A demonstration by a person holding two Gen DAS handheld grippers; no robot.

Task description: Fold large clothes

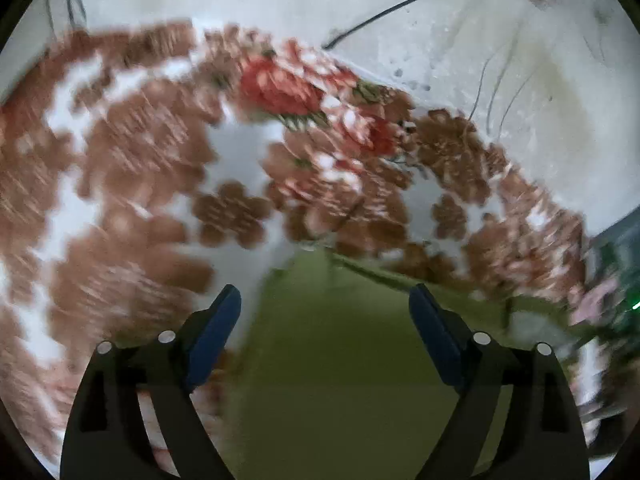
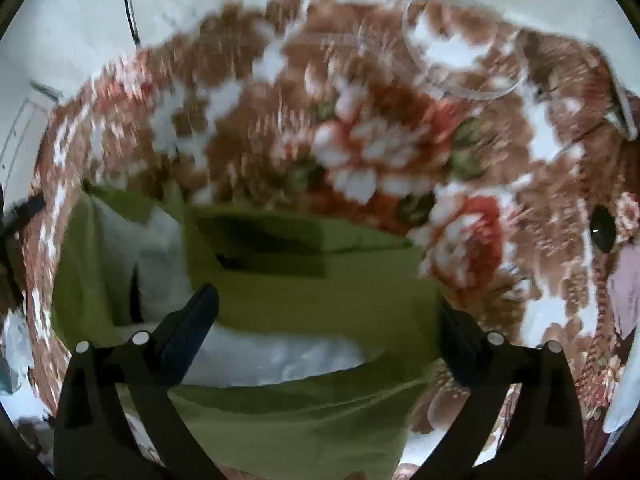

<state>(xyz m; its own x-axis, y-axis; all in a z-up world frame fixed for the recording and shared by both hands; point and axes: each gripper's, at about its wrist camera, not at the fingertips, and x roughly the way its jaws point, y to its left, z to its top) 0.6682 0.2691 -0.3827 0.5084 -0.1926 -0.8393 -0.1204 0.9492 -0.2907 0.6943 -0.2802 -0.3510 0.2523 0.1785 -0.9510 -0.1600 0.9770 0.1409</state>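
Through the left wrist camera I see my left gripper (image 1: 325,300) with its blue-padded jaws spread wide and nothing between them, poised over the olive-green garment (image 1: 344,360) that lies below. Through the right wrist camera my right gripper (image 2: 326,304) is likewise wide apart and holds nothing; under it the green garment (image 2: 304,412) lies folded over itself, with white patches showing on it. The garment rests on a floral cloth (image 1: 132,152) of brown and red blooms, which is blurred. Beyond its edge I see a pale floor (image 1: 460,52) and a thin dark cable (image 1: 400,4).
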